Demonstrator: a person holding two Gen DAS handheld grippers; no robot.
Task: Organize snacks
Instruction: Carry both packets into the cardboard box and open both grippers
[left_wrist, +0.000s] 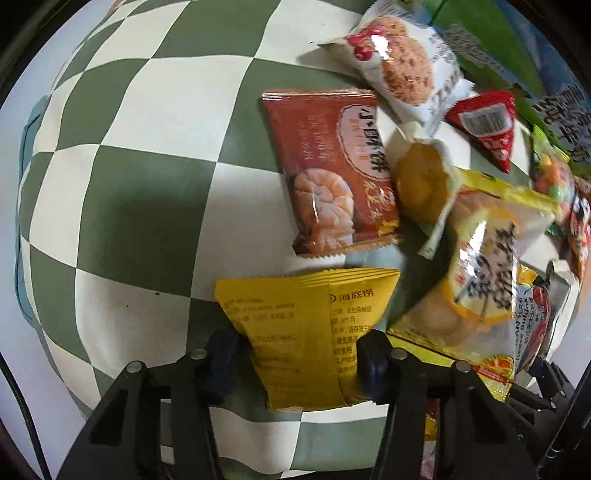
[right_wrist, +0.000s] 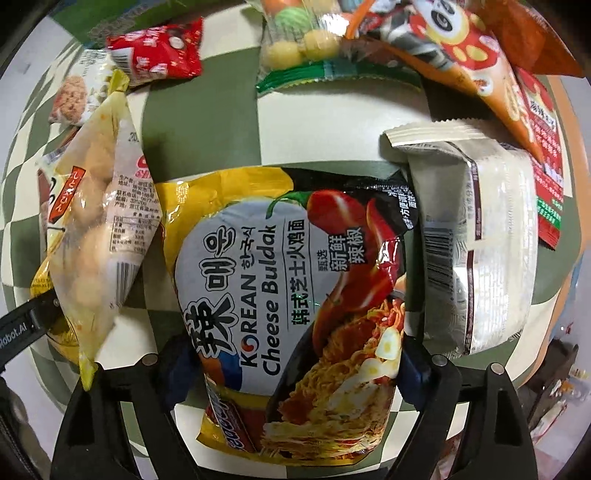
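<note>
My left gripper (left_wrist: 297, 358) points down at a green and white chequered cloth (left_wrist: 147, 166). Its pads press both sides of a yellow snack packet (left_wrist: 295, 321), which narrows between them. My right gripper (right_wrist: 295, 373) also points down and stands wide. A Korean Cheese Buldak noodle pack (right_wrist: 288, 295) lies flat between its fingers (right_wrist: 177, 369), uncrushed. The same pack shows partly at the right edge of the left wrist view, under a yellow and clear bread packet (left_wrist: 476, 273).
A red-brown shrimp cracker packet (left_wrist: 332, 173), a white biscuit packet (left_wrist: 399, 62) and a red triangular packet (left_wrist: 487, 125) lie beyond the yellow one. A white and silver packet (right_wrist: 472, 251), a clear bun packet (right_wrist: 99, 229) and an orange bag (right_wrist: 469, 55) crowd the noodle pack.
</note>
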